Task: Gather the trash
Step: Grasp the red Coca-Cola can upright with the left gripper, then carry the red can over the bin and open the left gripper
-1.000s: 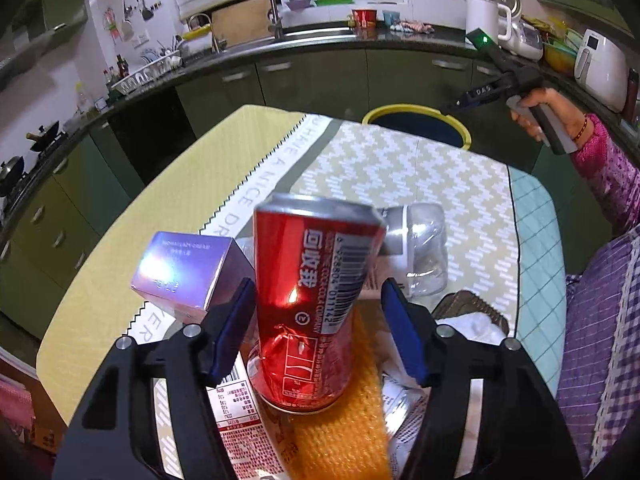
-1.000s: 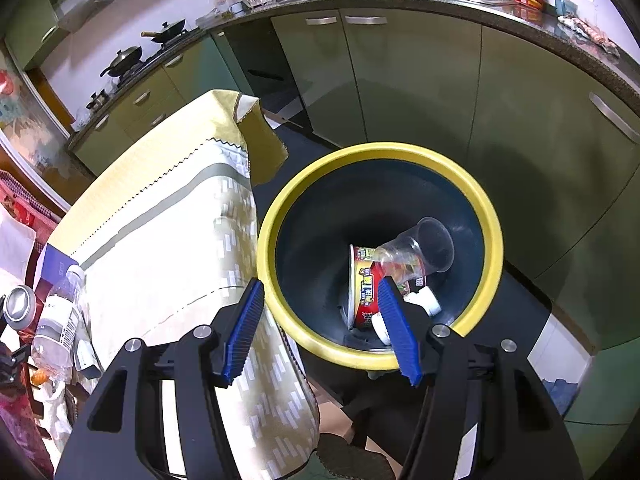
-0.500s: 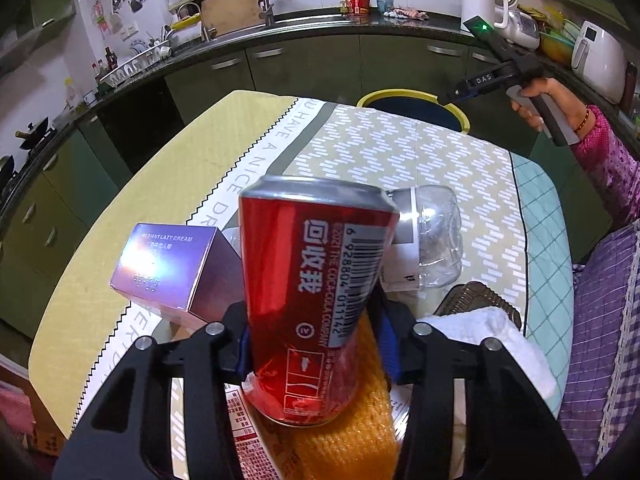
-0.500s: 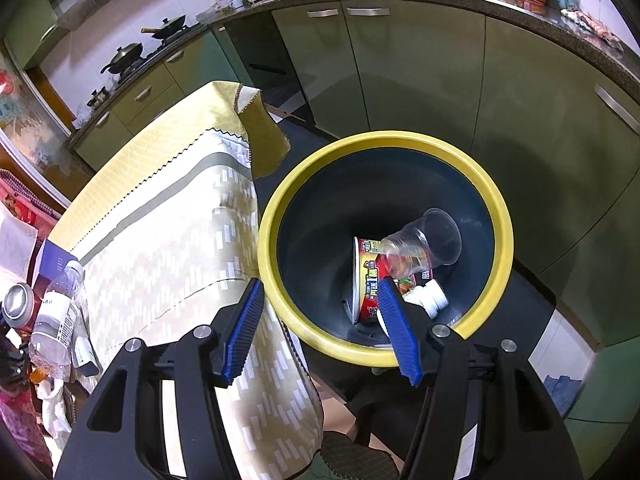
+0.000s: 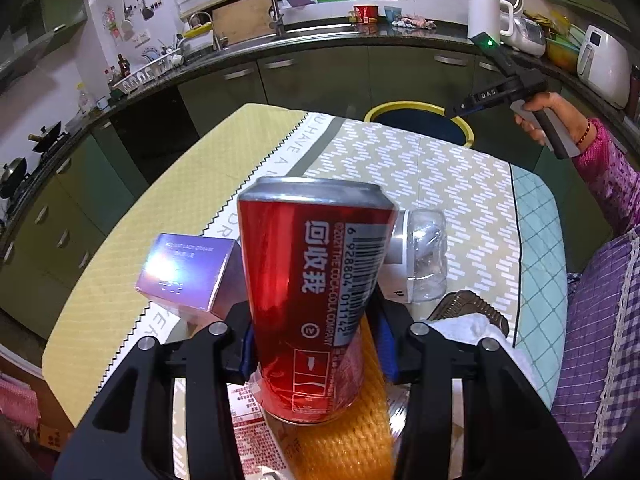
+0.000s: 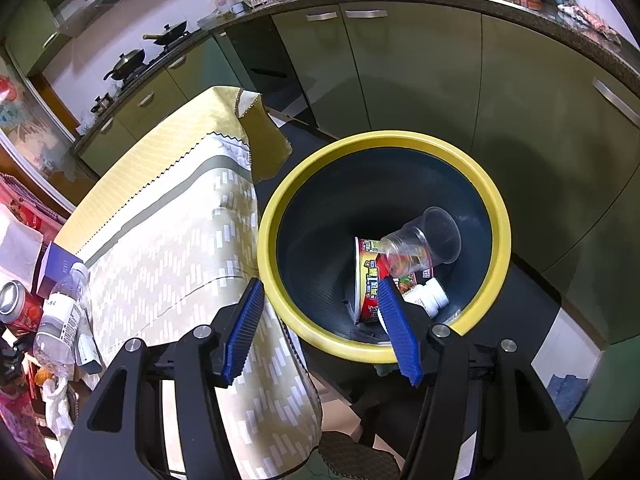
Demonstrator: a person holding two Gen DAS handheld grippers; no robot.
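My left gripper [image 5: 314, 344] is shut on a red cola can [image 5: 312, 296], held upright just above the table's clutter. The can also shows at the left edge of the right wrist view [image 6: 16, 304]. My right gripper [image 6: 320, 332] is open and empty, held above the yellow-rimmed bin [image 6: 500, 248] past the table's far end. The bin holds a clear plastic cup [image 6: 424, 244], a noodle cup [image 6: 370, 280] and a small white bottle [image 6: 430, 296]. In the left wrist view the bin [image 5: 466, 126] stands beyond the table, with the right gripper [image 5: 464, 106] over it.
On the table lie a purple box [image 5: 188, 268], a clear plastic bottle [image 5: 424, 256], a white cloth [image 5: 468, 328], yellow netting [image 5: 348, 440] and printed packaging [image 5: 256, 412]. Green kitchen cabinets [image 6: 420, 80] ring the table and bin. The tablecloth [image 5: 420, 172] hangs over the far edge.
My left gripper has closed on the red can and lifted it slightly. The right gripper stays open over the bin, having shifted only a little.
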